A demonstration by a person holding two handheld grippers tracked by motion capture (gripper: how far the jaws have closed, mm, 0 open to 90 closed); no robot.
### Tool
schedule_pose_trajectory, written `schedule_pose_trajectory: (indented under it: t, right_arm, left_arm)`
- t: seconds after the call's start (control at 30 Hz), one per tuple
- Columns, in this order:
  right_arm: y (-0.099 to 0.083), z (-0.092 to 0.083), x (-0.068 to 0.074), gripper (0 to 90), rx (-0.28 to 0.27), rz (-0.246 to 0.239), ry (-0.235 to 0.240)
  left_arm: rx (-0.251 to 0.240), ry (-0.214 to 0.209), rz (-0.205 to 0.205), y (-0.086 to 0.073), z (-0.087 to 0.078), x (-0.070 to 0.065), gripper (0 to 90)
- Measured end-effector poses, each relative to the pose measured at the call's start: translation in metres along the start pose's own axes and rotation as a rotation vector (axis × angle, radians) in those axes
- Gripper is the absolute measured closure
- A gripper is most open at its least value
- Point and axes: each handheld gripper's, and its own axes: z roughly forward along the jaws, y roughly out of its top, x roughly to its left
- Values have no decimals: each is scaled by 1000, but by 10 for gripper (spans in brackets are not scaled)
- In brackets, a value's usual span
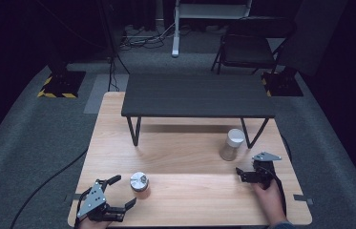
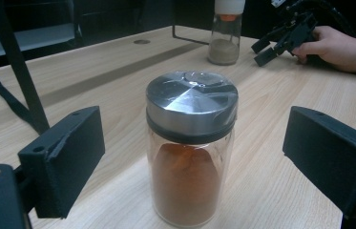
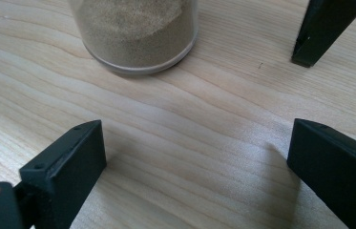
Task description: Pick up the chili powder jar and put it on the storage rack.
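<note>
Standing upright on the pale wooden table (image 1: 190, 157), low and left of centre in the high view, is a clear glass jar of orange-red powder with a shiny metal lid (image 2: 191, 152). In the left gripper view it is filling the middle of the frame, sitting between the two black jaws with a clear gap on either side, so the left gripper (image 1: 117, 193) is spread and gripping nothing, its pads not touching the glass. In the high view this gripper is lying at the lower left, just beside the jar. Toward the right of that view, a second clear glass jar of sandy beige powder with a white cap (image 1: 232, 144) is standing near the right leg of the low dark shelf on black metal legs (image 1: 197, 95). The right gripper (image 1: 242, 174), held in a hand (image 1: 268, 198) at the lower right, is pointing at this jar with its jaws apart and empty; in the right gripper view the jar's base is sitting at the top edge, well clear of the pads.
</note>
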Motion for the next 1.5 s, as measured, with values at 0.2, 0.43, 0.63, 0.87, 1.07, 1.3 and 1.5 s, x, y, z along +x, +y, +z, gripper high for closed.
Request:
schedule_pose_trajectory:
  t: [0.2,0.43,0.63,0.87,1.07,1.3,1.5]
  right_arm:
    - [1,0,1,55,1,3,-4]
    - [1,1,2,55,0,8,-8]
    - [1,1,4,55,0,15,-16]
    - [1,1,5,55,0,18,-18]
    - [1,1,5,55,0,20,-20]
    - [1,1,5,55,-1,21,-21]
    - [1,1,5,55,-1,20,-21]
  left_arm:
    - [-12,-6,-8,-1,7,0,98]
    - [-11,-25,2,1,18,3,104]
    - [-19,-48,-6,3,31,7,112]
    - [-11,-44,-7,6,46,8,148]
    - [1,-41,-24,6,51,9,163]
    - [35,-37,-41,5,55,7,193]
    - [71,-20,-63,7,56,5,204]
